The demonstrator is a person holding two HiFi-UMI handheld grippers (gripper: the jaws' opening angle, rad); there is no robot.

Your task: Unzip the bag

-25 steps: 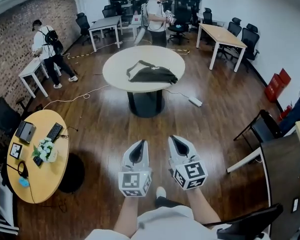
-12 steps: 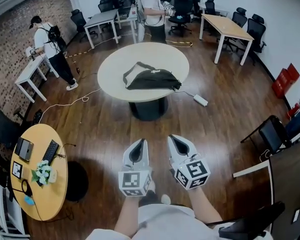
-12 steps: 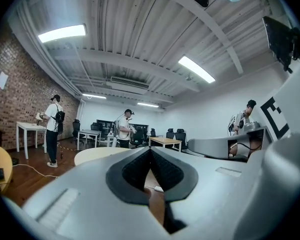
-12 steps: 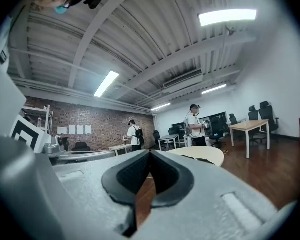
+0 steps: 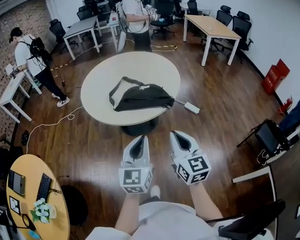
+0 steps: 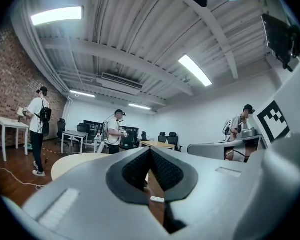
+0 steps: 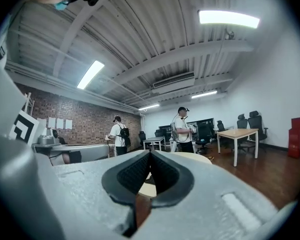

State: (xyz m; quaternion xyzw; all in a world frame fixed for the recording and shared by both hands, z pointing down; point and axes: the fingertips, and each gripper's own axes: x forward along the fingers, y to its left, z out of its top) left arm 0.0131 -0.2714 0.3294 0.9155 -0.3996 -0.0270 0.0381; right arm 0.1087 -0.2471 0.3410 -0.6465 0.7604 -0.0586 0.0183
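I have my left gripper (image 5: 138,143) and right gripper (image 5: 178,137) both clenched tight, nothing between the jaws, side by side above the wooden floor (image 5: 225,104). The black bag (image 5: 140,97) lies on the round table (image 5: 155,66) ahead, well apart from both grippers.

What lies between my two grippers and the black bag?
In the head view, only bare wooden floor and the round table's near rim separate the left gripper and right gripper from the black bag.
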